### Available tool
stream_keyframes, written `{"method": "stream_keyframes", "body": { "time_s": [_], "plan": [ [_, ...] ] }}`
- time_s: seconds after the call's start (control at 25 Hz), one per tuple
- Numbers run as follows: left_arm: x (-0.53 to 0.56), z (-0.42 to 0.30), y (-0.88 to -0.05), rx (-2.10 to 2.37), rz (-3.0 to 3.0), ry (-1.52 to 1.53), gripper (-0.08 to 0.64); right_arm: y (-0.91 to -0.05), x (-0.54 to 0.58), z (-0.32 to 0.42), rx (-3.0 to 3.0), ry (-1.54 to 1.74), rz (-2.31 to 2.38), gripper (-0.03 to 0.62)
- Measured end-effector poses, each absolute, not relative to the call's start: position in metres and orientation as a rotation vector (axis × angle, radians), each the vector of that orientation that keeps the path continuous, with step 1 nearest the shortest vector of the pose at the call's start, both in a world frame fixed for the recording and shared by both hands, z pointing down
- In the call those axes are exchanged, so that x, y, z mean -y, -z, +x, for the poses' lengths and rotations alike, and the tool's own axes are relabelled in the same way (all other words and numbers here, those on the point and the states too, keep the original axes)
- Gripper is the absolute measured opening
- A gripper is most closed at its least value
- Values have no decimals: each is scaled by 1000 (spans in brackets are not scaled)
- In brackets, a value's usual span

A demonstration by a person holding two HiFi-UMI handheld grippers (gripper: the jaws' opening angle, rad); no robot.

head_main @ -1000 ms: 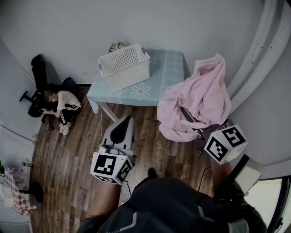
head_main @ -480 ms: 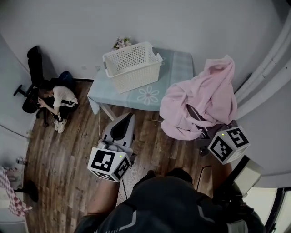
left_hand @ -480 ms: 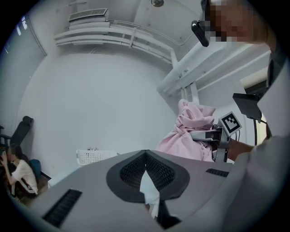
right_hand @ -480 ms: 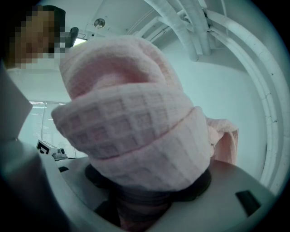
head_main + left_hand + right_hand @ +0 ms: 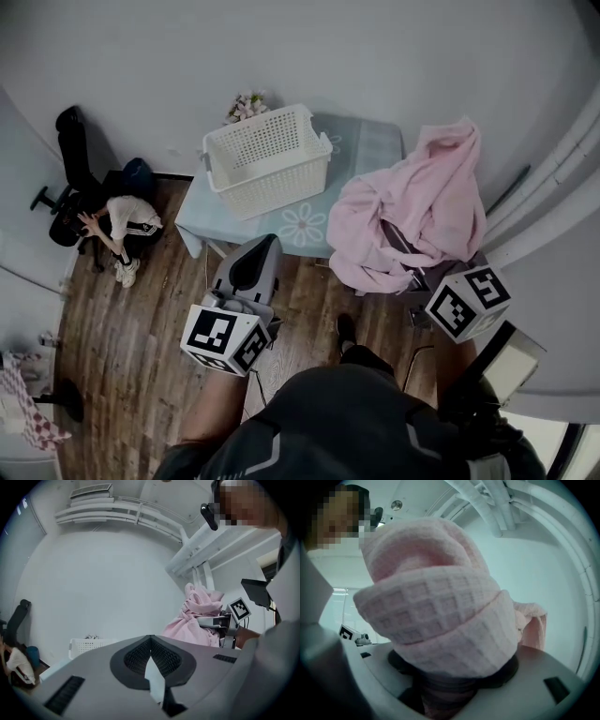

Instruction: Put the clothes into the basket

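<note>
Desk (image 5: 373,150) and basket (image 5: 267,159) have drawn closer to both of your hand-held grippers than they stood a second ago, and the load has come along with you.

Your right hand-held gripper (image 5: 398,246) is pinching a thick fold of the pink garment (image 5: 412,202). The rest is heaped over and ahead of the jaws, with a tail hanging below. It looks like soft, waffle-textured cloth: light, limp and not fragile, but bulky. Expect it to sag, swing and trail, not hold a shape. The bunched fold is a sound place to hold, since several layers are caught. A single edge would probably slip free.

Your left hand-held gripper (image 5: 261,248) carries nothing, its jaws pressed together. It sits beside the right one, with the basket just ahead of it and to its left.

Both are held about level, pointing forward at the desk. The hanging tail may need the empty one's help over the basket rim.
</note>
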State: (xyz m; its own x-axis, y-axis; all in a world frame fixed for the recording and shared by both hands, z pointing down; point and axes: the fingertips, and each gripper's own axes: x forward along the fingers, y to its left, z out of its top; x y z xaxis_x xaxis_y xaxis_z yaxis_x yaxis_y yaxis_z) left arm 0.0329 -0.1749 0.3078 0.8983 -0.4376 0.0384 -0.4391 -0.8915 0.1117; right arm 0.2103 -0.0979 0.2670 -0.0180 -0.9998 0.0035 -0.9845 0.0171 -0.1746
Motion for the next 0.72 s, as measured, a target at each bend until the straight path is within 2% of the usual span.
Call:
{"method": "stream_keyframes", "body": {
  "time_s": [0.44,0.72],
  "plan": [
    [231,132,-308,759,2983,-84,7,-278,167,306,-2194,183,-1986,324],
    [304,158,-308,888,2927,-98,6,-268,258,337,-2335,114,-1886,324]
  ]
}}
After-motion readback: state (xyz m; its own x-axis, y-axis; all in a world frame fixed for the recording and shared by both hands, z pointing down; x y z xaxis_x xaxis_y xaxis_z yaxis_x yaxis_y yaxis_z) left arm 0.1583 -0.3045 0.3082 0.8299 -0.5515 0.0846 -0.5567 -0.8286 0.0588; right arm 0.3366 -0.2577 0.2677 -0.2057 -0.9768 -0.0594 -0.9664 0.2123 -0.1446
